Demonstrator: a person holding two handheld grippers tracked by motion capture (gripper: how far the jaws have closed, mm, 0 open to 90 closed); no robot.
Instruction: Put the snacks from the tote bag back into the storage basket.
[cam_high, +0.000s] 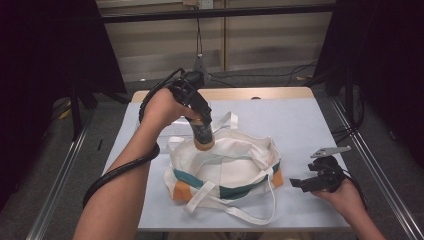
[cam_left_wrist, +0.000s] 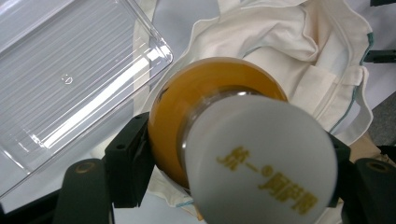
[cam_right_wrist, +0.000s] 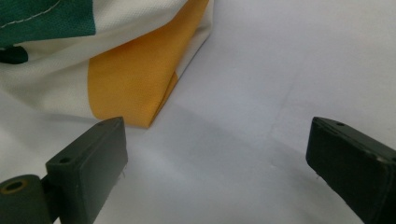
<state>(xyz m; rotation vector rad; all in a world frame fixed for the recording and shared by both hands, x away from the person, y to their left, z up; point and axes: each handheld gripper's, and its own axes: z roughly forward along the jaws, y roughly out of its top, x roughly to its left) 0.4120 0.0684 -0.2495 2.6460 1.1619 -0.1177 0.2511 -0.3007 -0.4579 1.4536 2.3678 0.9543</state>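
A bottle of orange drink with a white cap hangs upright over the back left rim of a cream tote bag. My left gripper is shut on the bottle, its jaws pressing both sides near the neck. The bag lies open on the table with green and orange bands and loose white straps. My right gripper rests open on the table just right of the bag. In the right gripper view, nothing lies between the right gripper's jaws, and the bag's orange corner is ahead to the left.
A clear plastic tray lies on the table beside the bag, left of the bottle in the left gripper view. The pale blue tabletop has bare room at the back right. Metal rails and black curtains flank the table.
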